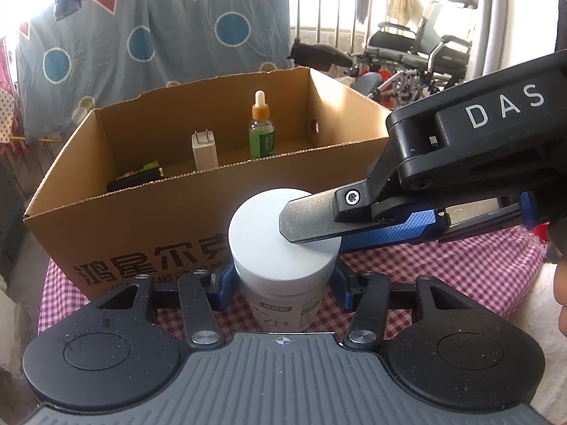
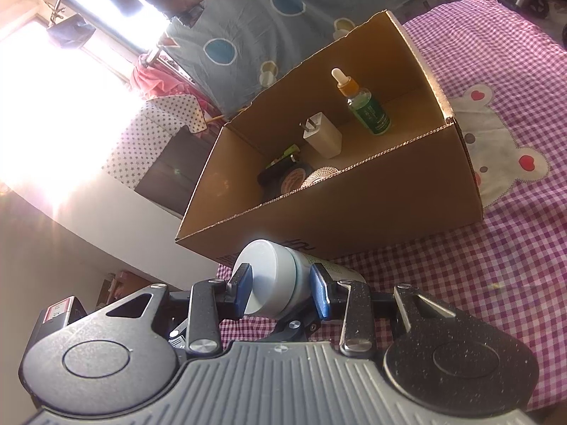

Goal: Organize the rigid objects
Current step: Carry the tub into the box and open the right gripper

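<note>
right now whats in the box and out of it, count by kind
dropper bottle: 1, upright in the box
charger plug: 1, in the box
round patterned discs: 2, in the box
dark flat item: 1, in the box, kind unclear
white-lidded jar: 1, outside, held by both tools
total: 6

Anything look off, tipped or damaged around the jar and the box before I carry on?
Only wear: the brown cardboard box has ragged, torn top edges. Inside, the green dropper bottle and white plug charger stand upright. The white-lidded jar sits upright on the checked cloth, the left gripper around its body and the right gripper at its lid. No spills.
</note>
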`<state>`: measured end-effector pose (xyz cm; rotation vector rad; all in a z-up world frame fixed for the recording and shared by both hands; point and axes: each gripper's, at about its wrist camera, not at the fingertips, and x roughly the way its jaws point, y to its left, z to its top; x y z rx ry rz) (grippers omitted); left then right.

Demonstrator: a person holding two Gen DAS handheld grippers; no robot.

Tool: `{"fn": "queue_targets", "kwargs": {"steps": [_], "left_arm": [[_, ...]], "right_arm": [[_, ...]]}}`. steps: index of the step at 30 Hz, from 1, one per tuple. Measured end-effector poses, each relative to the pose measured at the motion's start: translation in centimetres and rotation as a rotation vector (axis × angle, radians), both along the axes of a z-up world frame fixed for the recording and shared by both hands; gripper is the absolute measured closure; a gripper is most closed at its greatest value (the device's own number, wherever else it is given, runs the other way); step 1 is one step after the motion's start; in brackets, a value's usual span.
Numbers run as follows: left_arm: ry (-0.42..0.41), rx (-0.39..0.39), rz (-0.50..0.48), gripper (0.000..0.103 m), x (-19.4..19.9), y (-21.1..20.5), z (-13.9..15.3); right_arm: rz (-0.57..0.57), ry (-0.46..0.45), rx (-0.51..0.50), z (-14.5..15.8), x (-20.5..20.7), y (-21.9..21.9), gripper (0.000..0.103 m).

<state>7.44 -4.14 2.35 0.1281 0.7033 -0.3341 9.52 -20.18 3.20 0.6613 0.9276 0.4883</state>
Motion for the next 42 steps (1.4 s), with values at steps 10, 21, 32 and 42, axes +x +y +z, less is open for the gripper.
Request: {"fn": "queue_targets", "kwargs": {"steps": [10, 21, 32, 42], "left_arm": [[-0.015, 0.002, 0.0, 0.049, 0.0, -0.2, 0.2], [-0.029, 0.007, -0.008, 0.046, 0.1, -0.4, 0.6], [-0.031, 0.02, -0.014, 0.048, 0.7, -0.8, 0.6], [-0.028, 0.018, -0.009, 0.049, 0.8, -1.0, 0.6]], "right_arm": [[-0.003, -0.001, -0.015, 0.1, 0.3, -0.1, 0.064], [-0.023, 0.003, -0.024, 0.0, 0.5, -0.3, 0.063], [-0.027, 0.0, -0.017, -0.1, 1.2, -0.2, 0.063], [-0.022, -0.008, -0.014, -0.2, 1.4, 0.0, 0.063]]}}
